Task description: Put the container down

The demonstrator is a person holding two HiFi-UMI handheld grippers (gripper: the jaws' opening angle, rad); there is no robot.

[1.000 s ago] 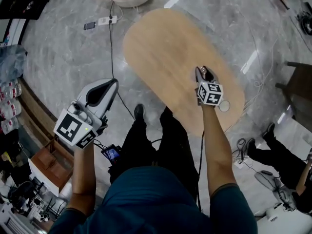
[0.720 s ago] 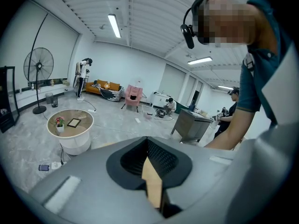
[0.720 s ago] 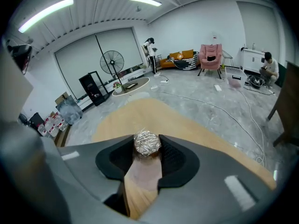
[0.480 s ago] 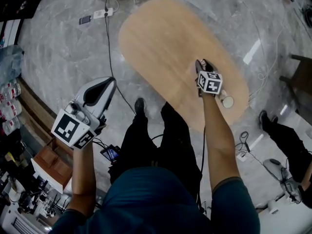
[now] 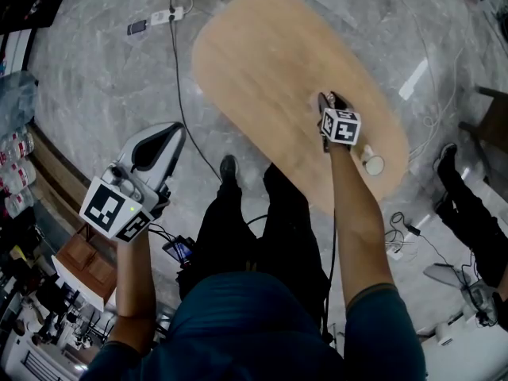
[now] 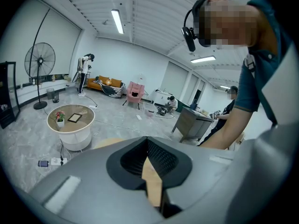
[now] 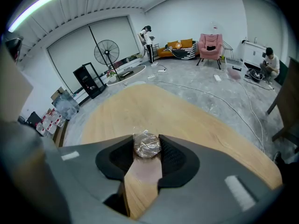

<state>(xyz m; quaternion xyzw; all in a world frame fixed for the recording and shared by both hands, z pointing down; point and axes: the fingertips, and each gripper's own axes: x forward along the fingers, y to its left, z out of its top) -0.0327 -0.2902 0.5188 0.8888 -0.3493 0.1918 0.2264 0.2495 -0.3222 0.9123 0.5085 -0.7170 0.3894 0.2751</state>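
A small clear container (image 7: 147,145) with crinkled wrap and brown contents sits between the jaws of my right gripper (image 7: 147,143), which is shut on it. In the head view that right gripper (image 5: 329,103) is over the right part of the oval wooden table (image 5: 262,70), and the container itself is hidden by the jaws. I cannot tell whether it touches the tabletop. My left gripper (image 5: 173,132) hangs off the table to the left, above the floor. Its fingertips meet with nothing between them, as the left gripper view (image 6: 147,144) shows.
A small white round thing (image 5: 371,164) lies near the table's right edge, just beside my right wrist. A cable (image 5: 178,62) and a power strip (image 5: 171,13) run across the floor left of the table. Another person's legs (image 5: 468,213) are at the right.
My right gripper stays over the same part of the table, still holding the container. The left gripper has drifted slightly down and left. The person's legs at right have moved.
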